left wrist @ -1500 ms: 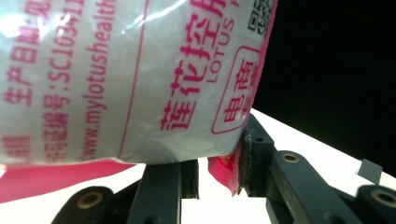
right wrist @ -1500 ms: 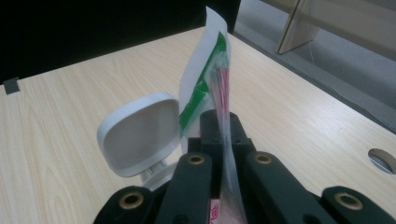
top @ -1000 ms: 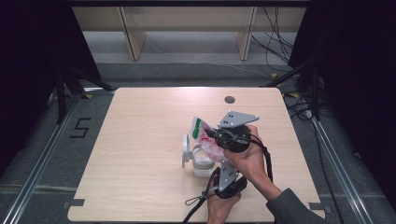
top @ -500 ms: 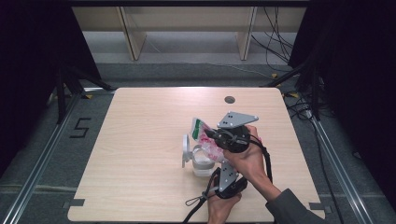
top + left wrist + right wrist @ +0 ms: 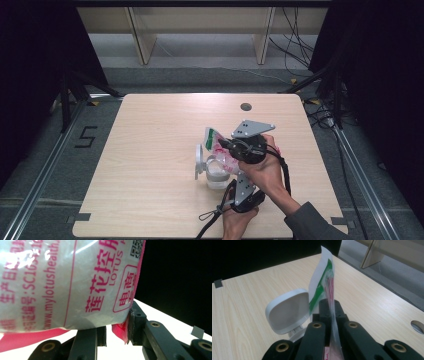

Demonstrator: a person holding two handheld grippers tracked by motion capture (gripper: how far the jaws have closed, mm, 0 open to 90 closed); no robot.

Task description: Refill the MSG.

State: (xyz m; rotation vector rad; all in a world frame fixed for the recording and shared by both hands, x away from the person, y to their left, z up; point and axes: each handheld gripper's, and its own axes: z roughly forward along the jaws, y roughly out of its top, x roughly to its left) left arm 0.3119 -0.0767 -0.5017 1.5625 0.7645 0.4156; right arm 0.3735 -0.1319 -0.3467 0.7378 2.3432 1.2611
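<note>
Plastic bag (image 5: 220, 150), clamped by the right gripper (image 5: 227, 146), is tilted over the open jar (image 5: 216, 175) held by the left gripper (image 5: 231, 186) on the bench (image 5: 150, 150); pouring in hand; next, tilt further.

Pale wooden table (image 5: 150, 165) with a round cable hole (image 5: 245, 106); shelving legs (image 5: 141, 40) beyond, cables (image 5: 295, 35) trailing on the floor

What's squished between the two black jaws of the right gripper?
The thin plastic bag with pink and green print. The right gripper view shows the right gripper shut on its flat edge, with the open white lid just behind.
</note>
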